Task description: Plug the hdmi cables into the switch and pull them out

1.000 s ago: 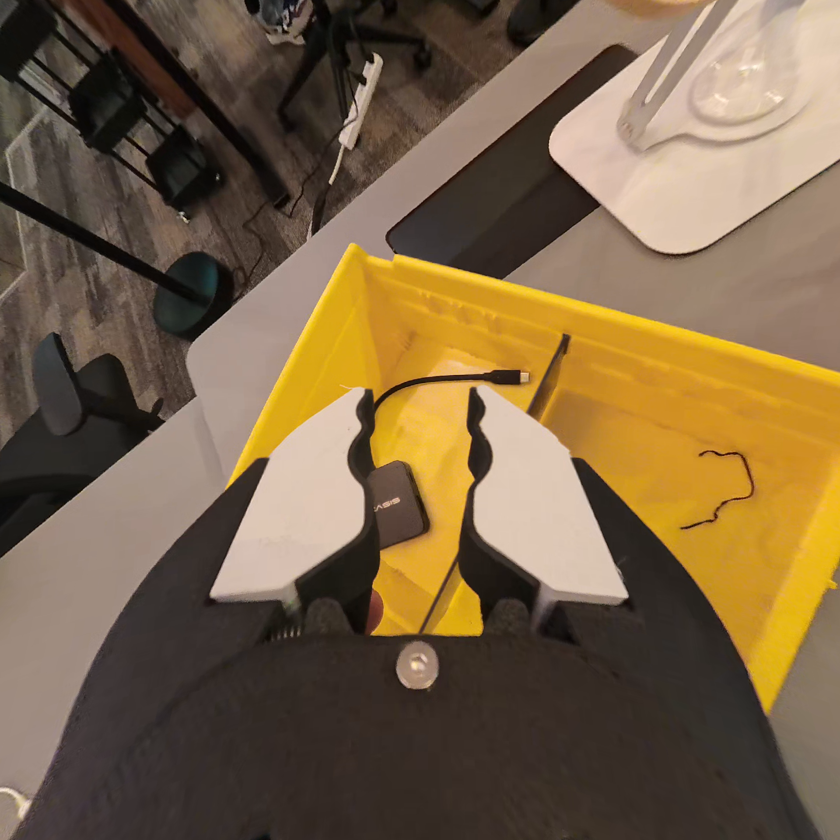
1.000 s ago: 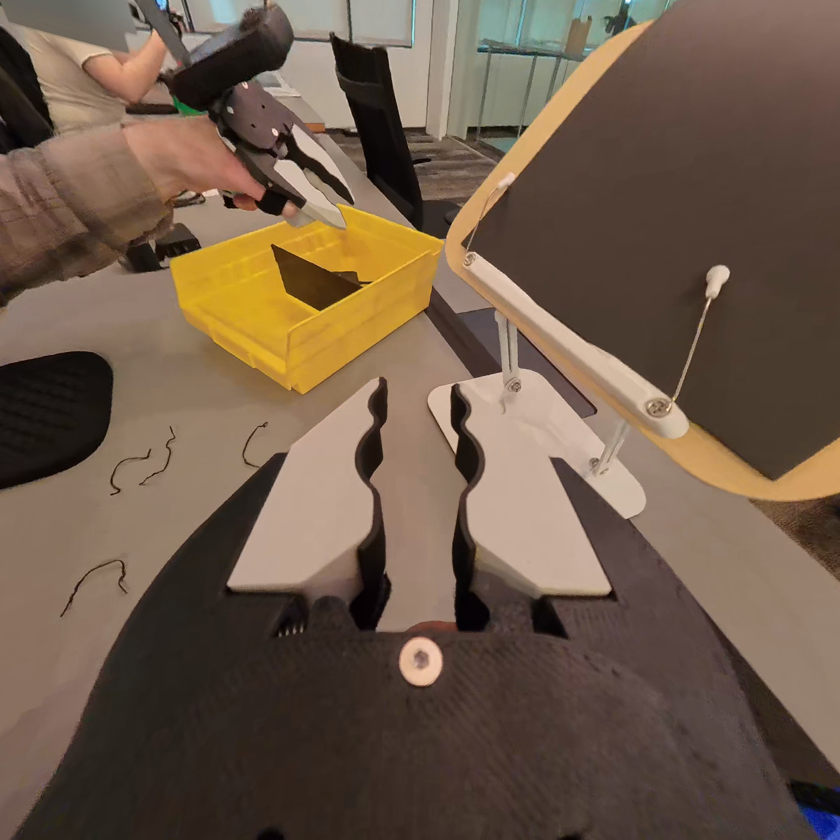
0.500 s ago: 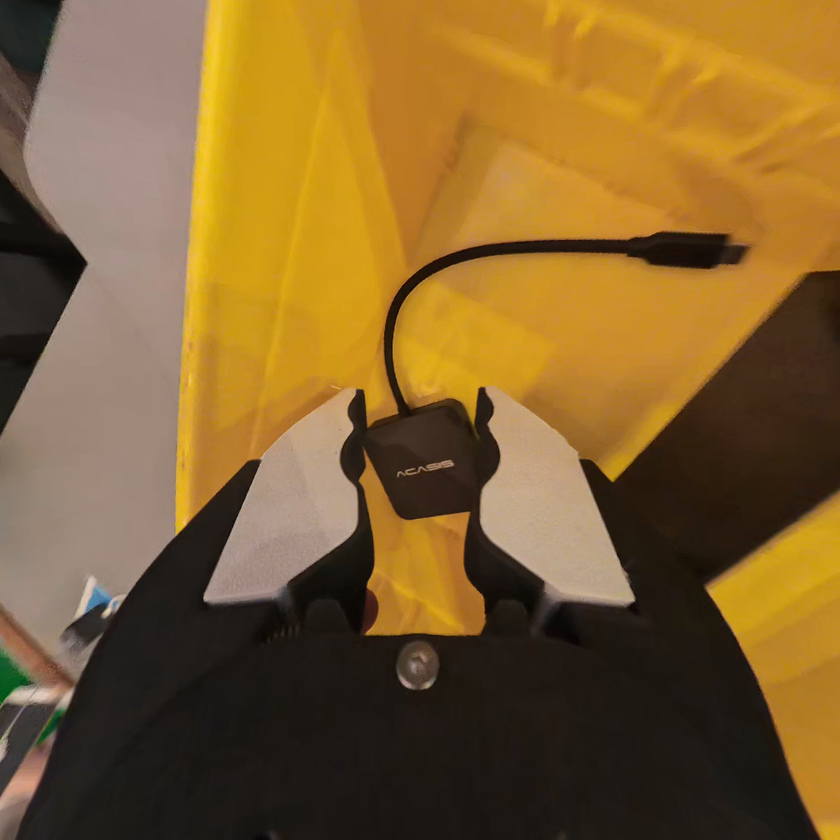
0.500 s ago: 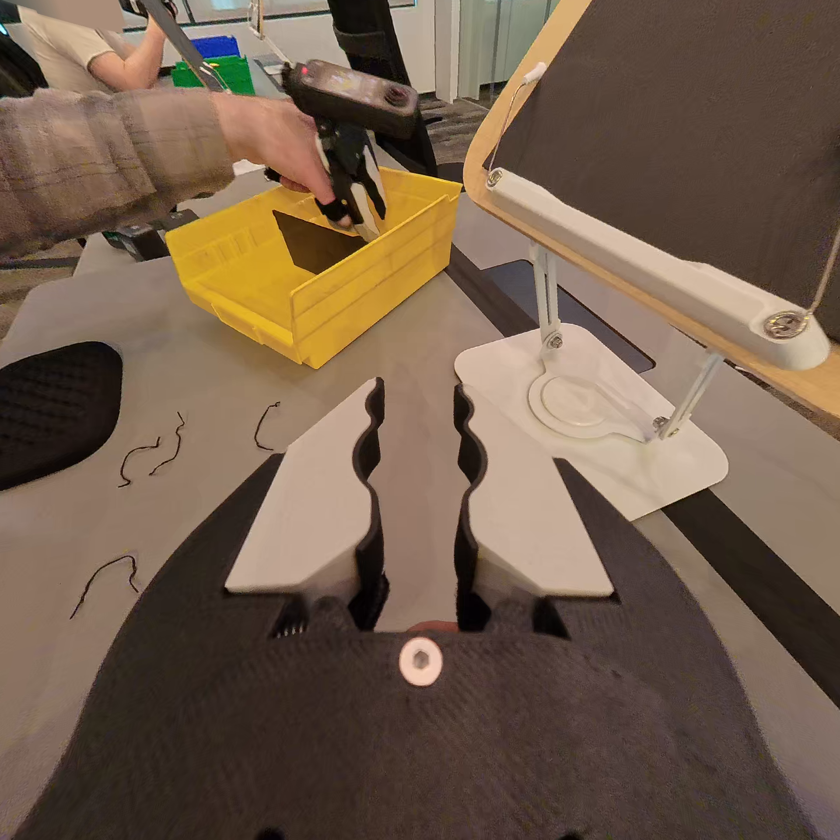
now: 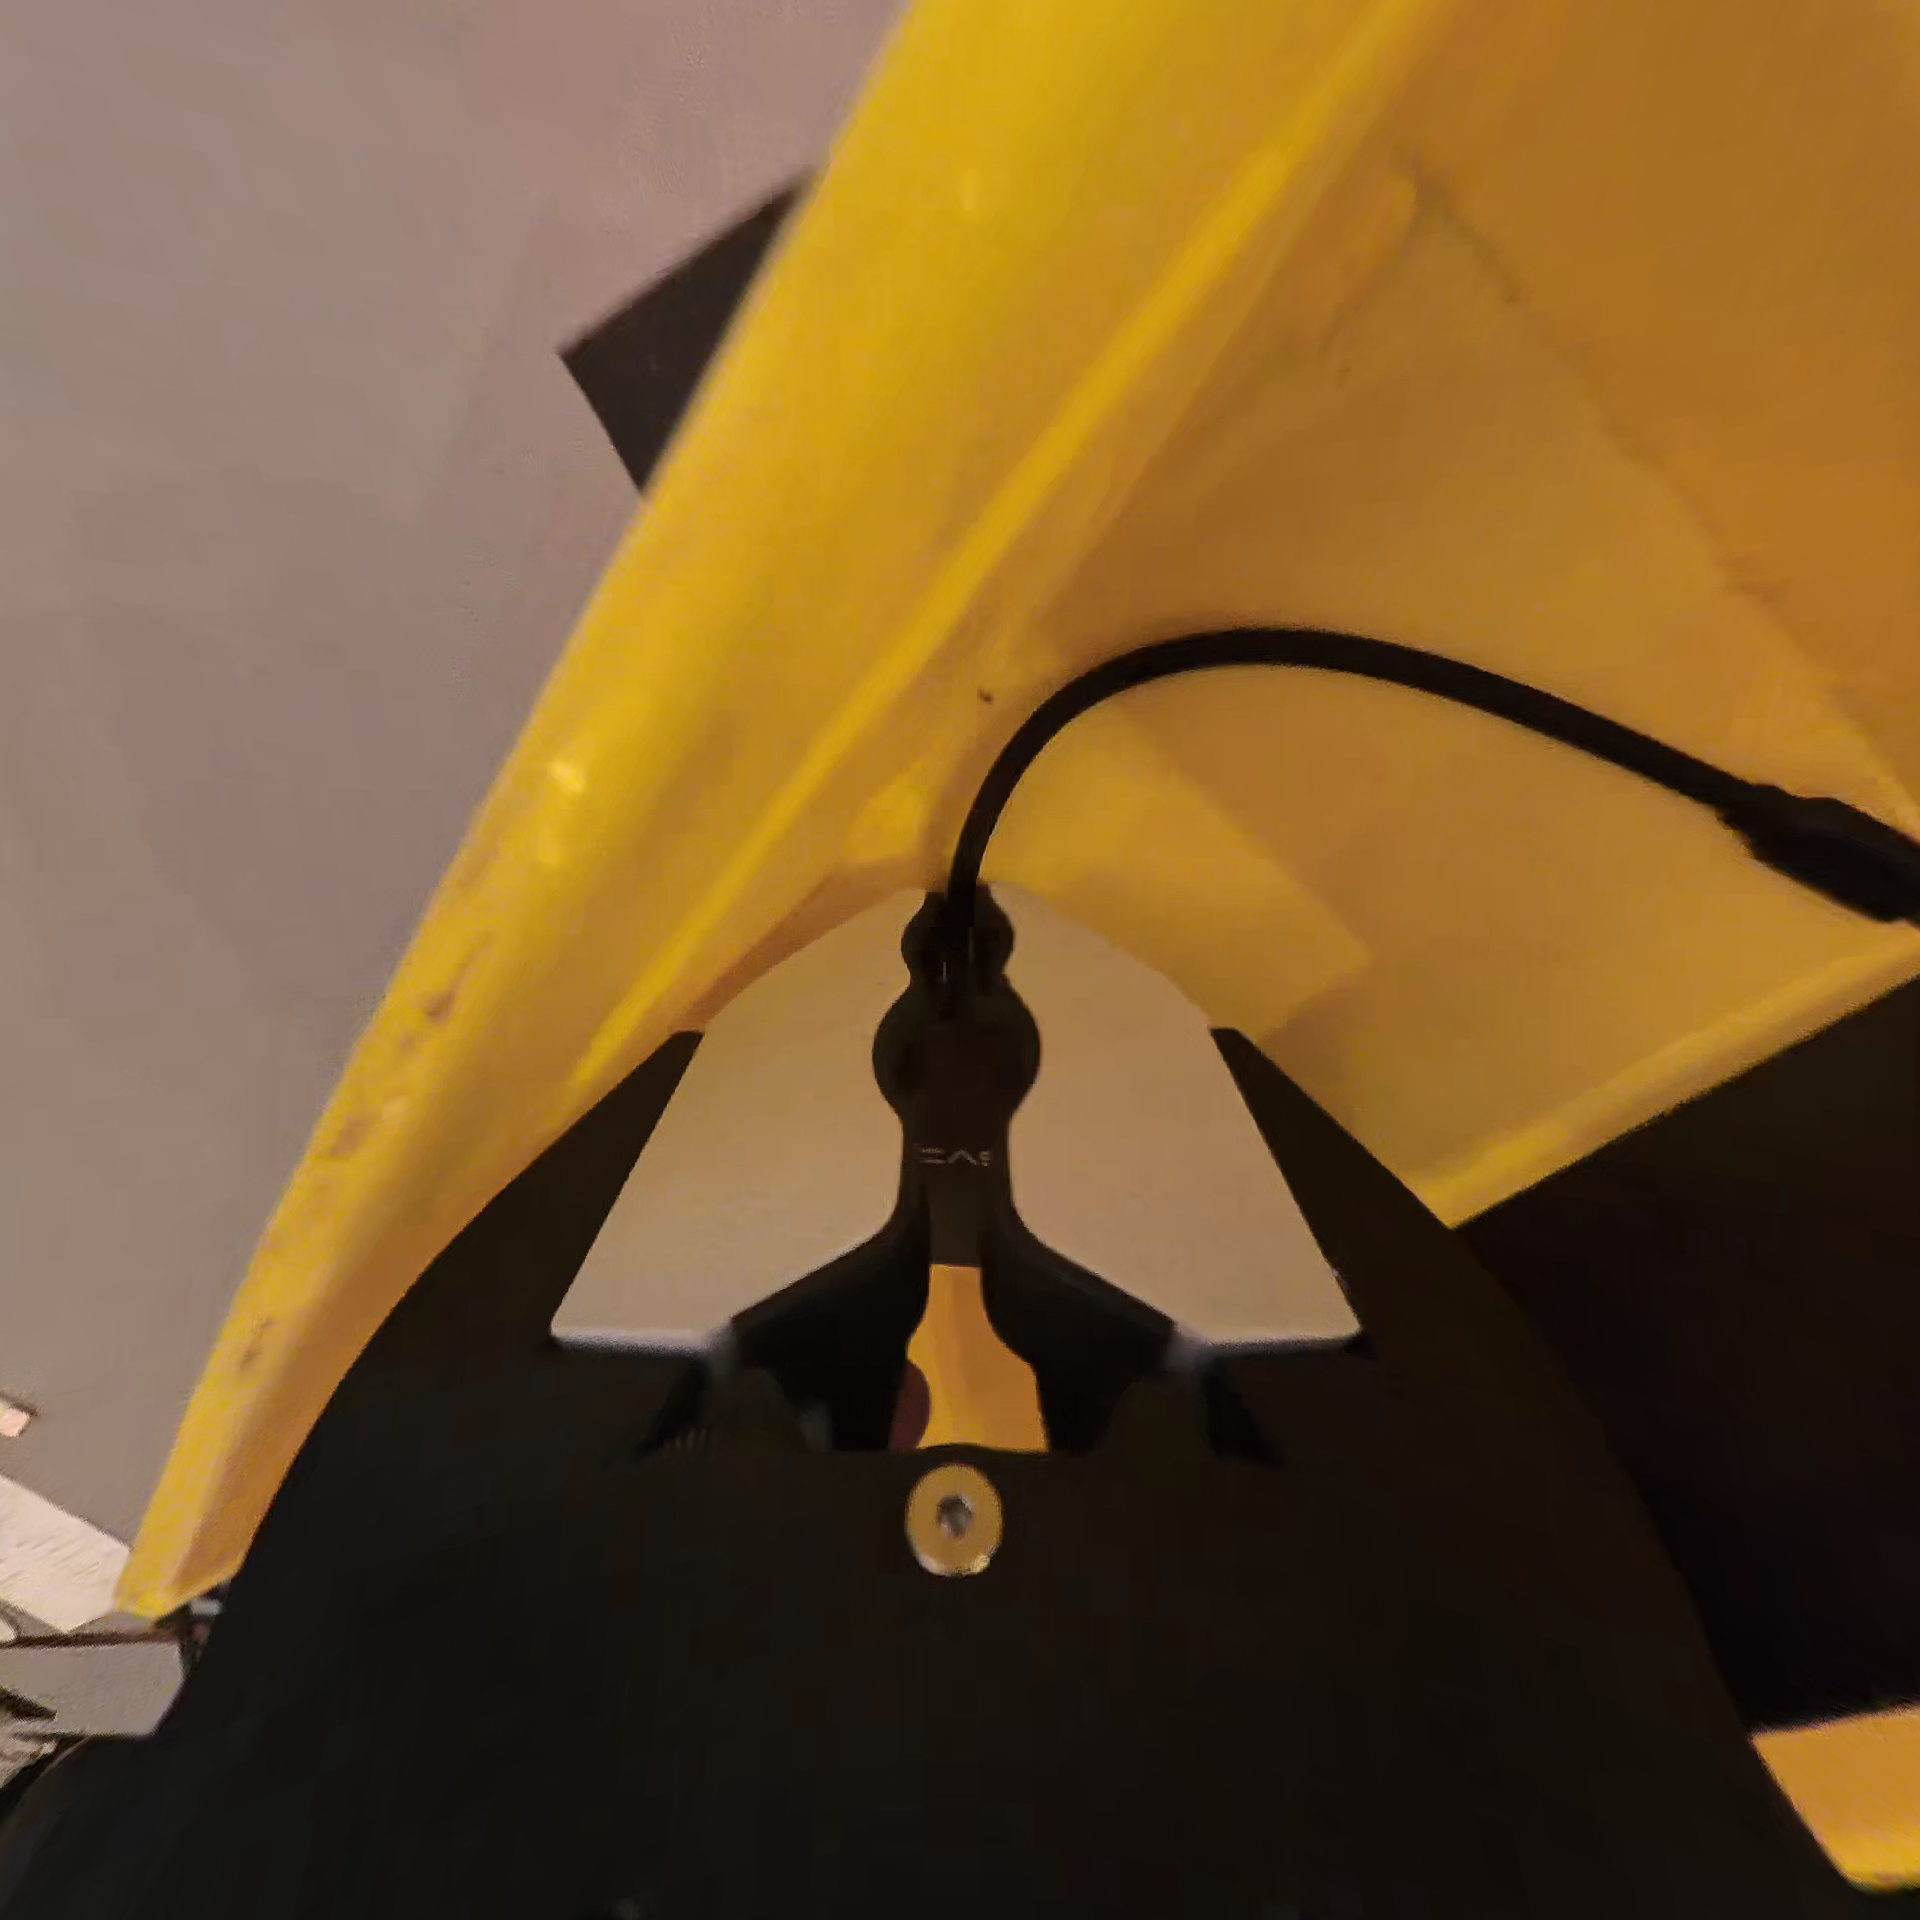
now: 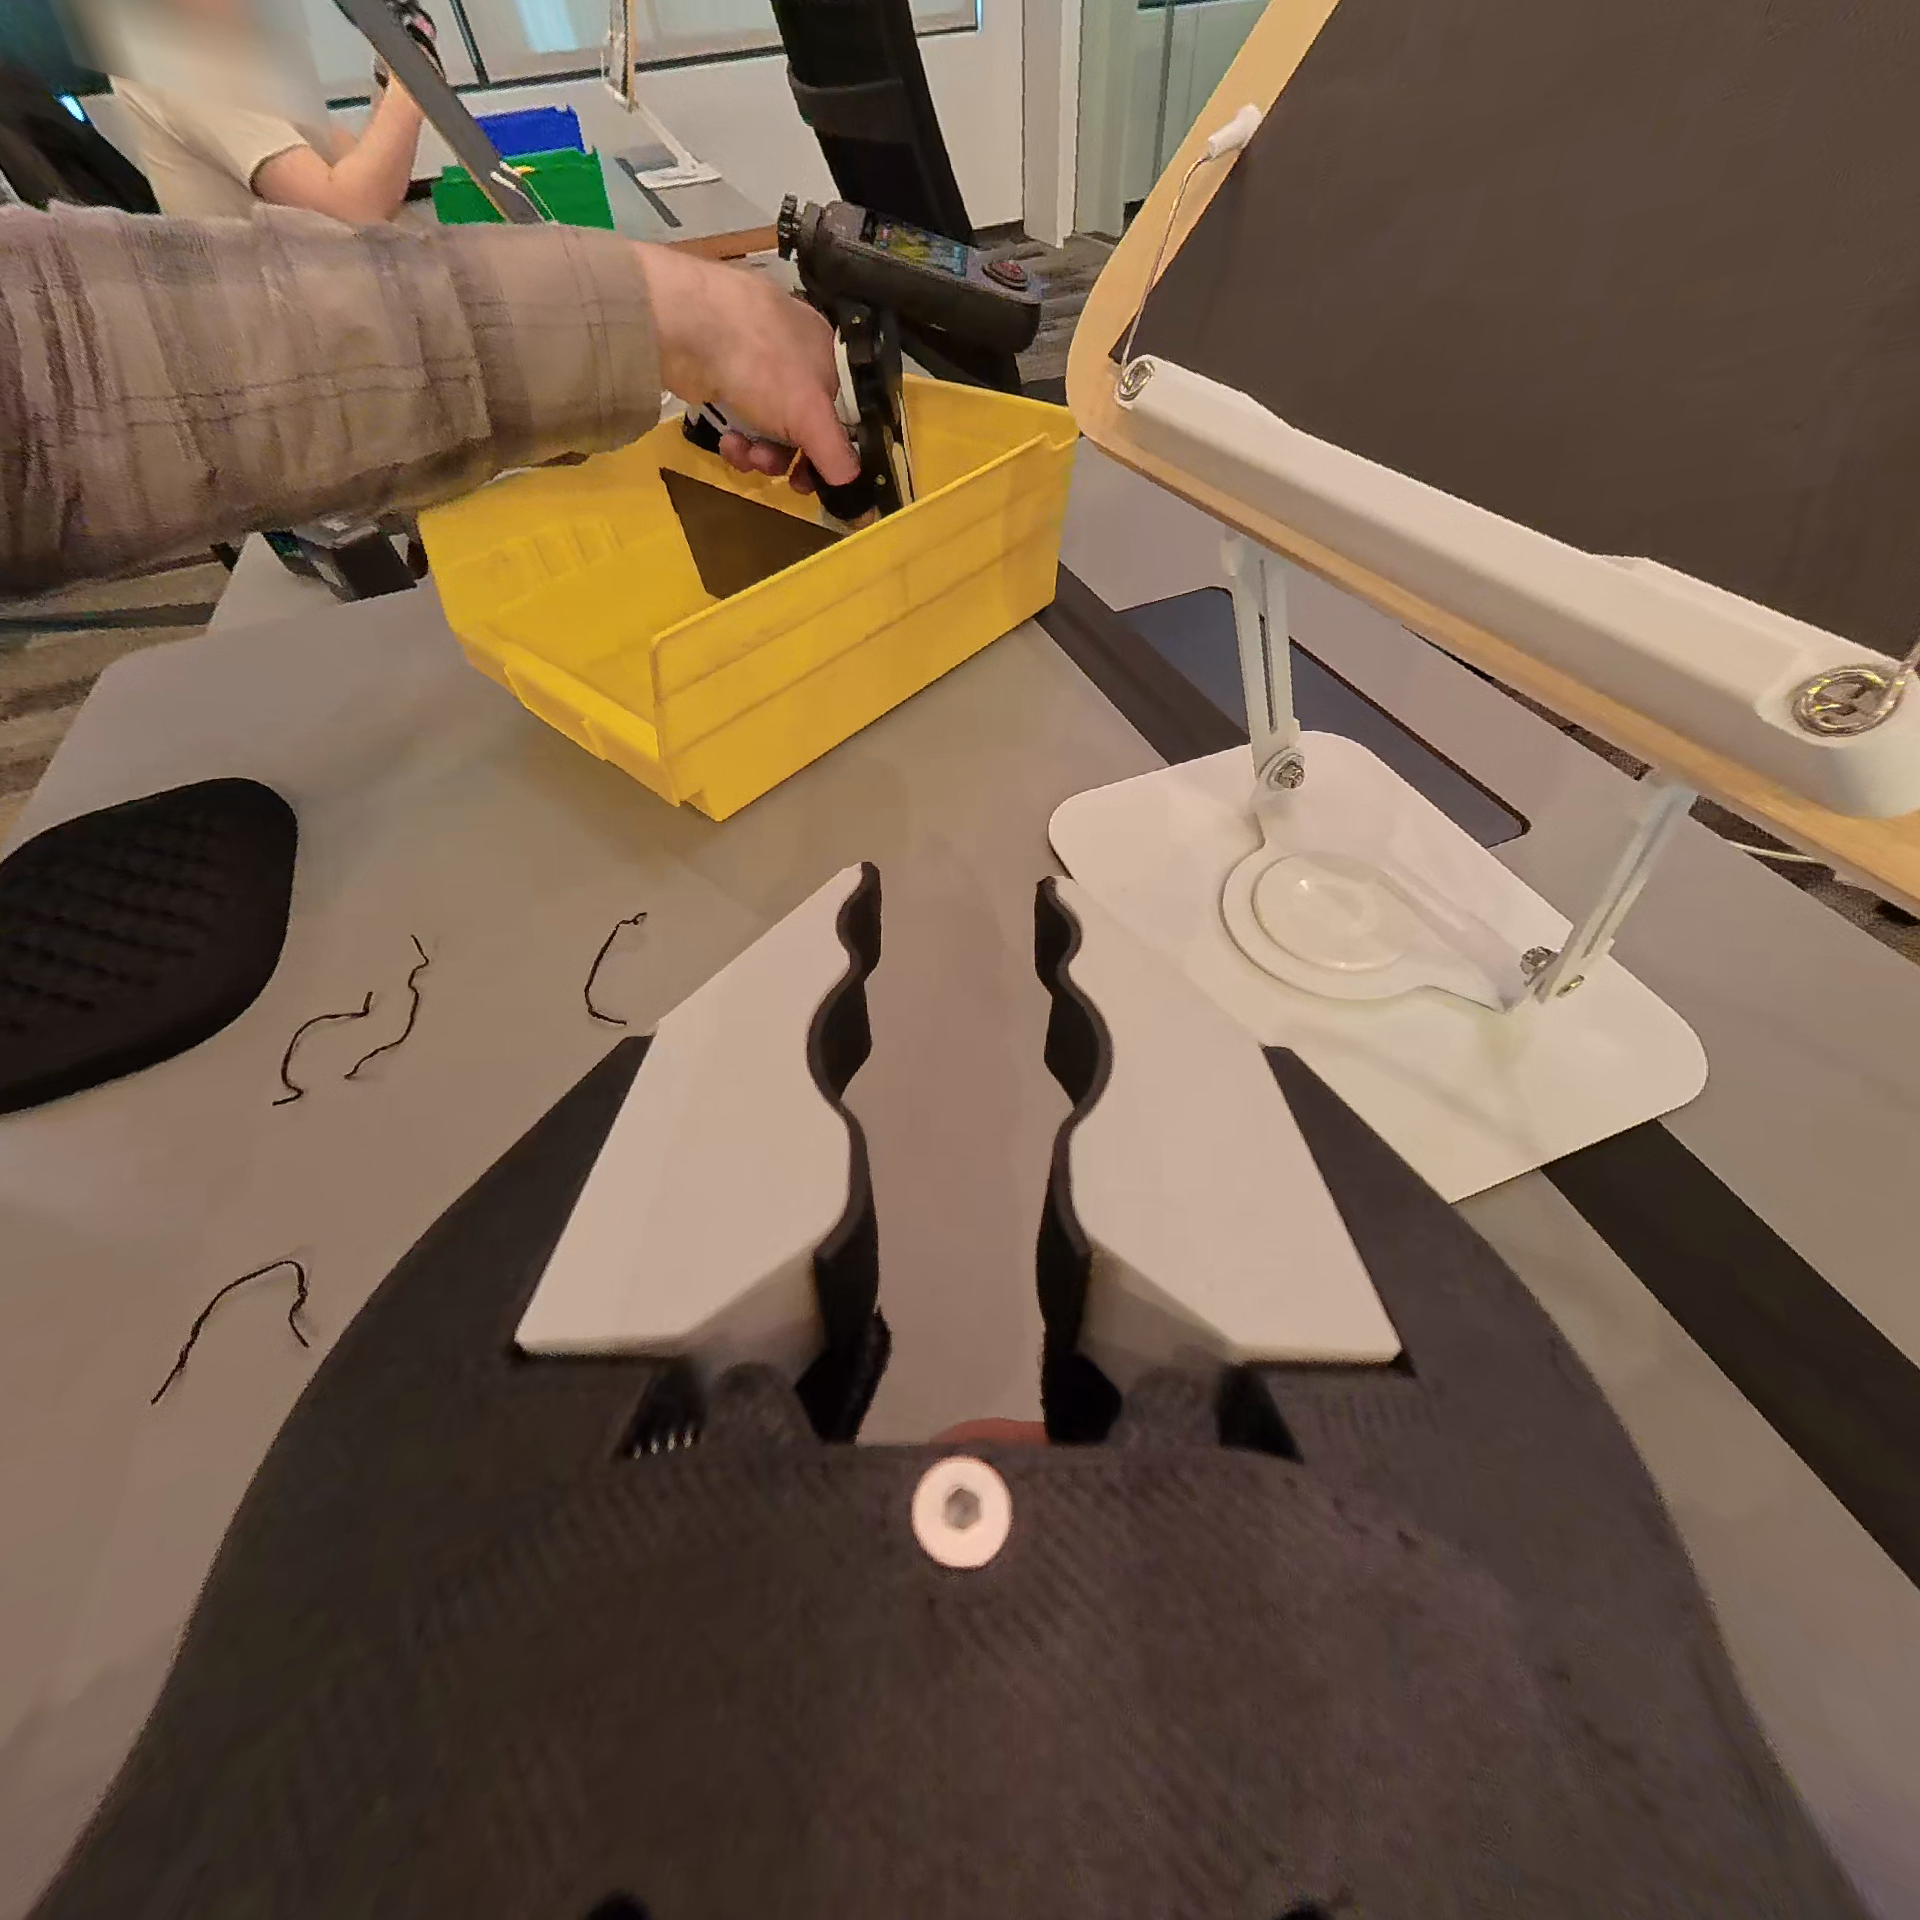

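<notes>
Gripping the black switch (image 5: 954,1174) at frame centre, our left gripper (image 5: 956,997) is clamped on it inside the yellow bin (image 5: 790,665), its cord (image 5: 1351,675) arcing right. Our right gripper (image 6: 956,935) hangs empty, jaws narrowly parted, over the grey table (image 6: 914,821). We see no HDMI cables; all plugging remains.

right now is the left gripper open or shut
Shut on the switch: the left gripper has its fingers pressed against the small black body, with the cable arching out inside the yellow bin.

Glossy plastic bin (image 6: 831,665) (yellow)
</notes>
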`<state>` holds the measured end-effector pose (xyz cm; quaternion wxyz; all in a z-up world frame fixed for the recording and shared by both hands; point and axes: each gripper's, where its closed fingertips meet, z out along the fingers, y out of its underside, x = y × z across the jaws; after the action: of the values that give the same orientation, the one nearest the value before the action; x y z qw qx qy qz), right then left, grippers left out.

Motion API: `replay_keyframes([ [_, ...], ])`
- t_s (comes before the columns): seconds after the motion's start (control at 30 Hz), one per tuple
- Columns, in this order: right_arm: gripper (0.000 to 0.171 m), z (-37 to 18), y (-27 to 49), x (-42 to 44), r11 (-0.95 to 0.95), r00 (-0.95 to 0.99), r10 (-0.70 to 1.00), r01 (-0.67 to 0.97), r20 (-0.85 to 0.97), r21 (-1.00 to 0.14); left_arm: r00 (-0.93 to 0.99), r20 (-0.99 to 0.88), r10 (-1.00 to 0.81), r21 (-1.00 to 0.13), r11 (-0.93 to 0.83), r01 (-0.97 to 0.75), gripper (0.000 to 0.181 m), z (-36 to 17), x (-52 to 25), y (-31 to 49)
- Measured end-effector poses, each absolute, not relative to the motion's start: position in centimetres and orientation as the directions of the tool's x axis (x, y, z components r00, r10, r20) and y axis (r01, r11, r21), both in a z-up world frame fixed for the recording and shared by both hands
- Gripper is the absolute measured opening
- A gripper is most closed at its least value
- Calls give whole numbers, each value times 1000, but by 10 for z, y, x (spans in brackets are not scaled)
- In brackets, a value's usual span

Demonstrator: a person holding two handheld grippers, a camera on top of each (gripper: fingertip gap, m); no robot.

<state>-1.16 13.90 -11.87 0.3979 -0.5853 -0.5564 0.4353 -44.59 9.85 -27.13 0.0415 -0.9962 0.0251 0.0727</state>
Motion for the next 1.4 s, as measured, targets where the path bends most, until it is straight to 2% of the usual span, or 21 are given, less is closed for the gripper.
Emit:
replay_keyframes([
  [0.2, 27, -117, 140, -10, -71, -4, 997, 298, -76, -952, 974, -170, -147, -146, -974, -173, 4, -271, -438, 109],
  [0.33, 27, -116, 139, -9, -70, -11, 997, 296, -76, -953, 970, -126, -206, -235, -944, -231, 4, -265, -418, 121],
  [0.4, 27, -116, 139, -9, -68, -15, 997, 294, -75, -953, 975, -115, -189, -250, -945, -212, 5, -260, -416, 122],
  [0.43, 27, -115, 138, -9, -67, -16, 997, 293, -75, -954, 974, -131, -185, -247, -945, -213, 7, -258, -417, 122],
  [0.5, 28, -116, 139, -9, -68, -17, 997, 293, -76, -954, 963, -206, -174, -194, -957, -214, 34, -253, -428, 117],
  [0.57, 28, -116, 138, -9, -70, -24, 996, 291, -80, -954, 963, -208, -172, -176, -962, -210, 44, -248, -428, 115],
  [0.77, 28, -120, 134, -13, -58, -41, 996, 308, -74, -950, 963, -194, -184, -112, -972, -208, 50, -257, -427, 112],
  [0.87, 28, -120, 133, -13, -52, -47, 996, 307, -70, -950, 964, -184, -192, -77, -975, -209, 47, -267, -427, 110],
  [0.93, 28, -119, 134, -12, -54, -46, 996, 304, -71, -951, 974, -151, -170, -108, -976, -187, 39, -268, -424, 115],
  [1.03, 28, -118, 134, -12, -62, -47, 996, 296, -79, -953, 980, -134, -148, -111, -980, -163, 5, -271, -424, 117],
  [1.2, 28, -119, 134, -11, -59, -49, 996, 300, -77, -952, 975, -155, -161, -124, -976, -181, 4, -269, -424, 119],
  [1.4, 28, -117, 134, -11, -60, -52, 996, 293, -79, -954, 974, -167, -153, -226, -956, -188, 3, -246, -420, 125],
])
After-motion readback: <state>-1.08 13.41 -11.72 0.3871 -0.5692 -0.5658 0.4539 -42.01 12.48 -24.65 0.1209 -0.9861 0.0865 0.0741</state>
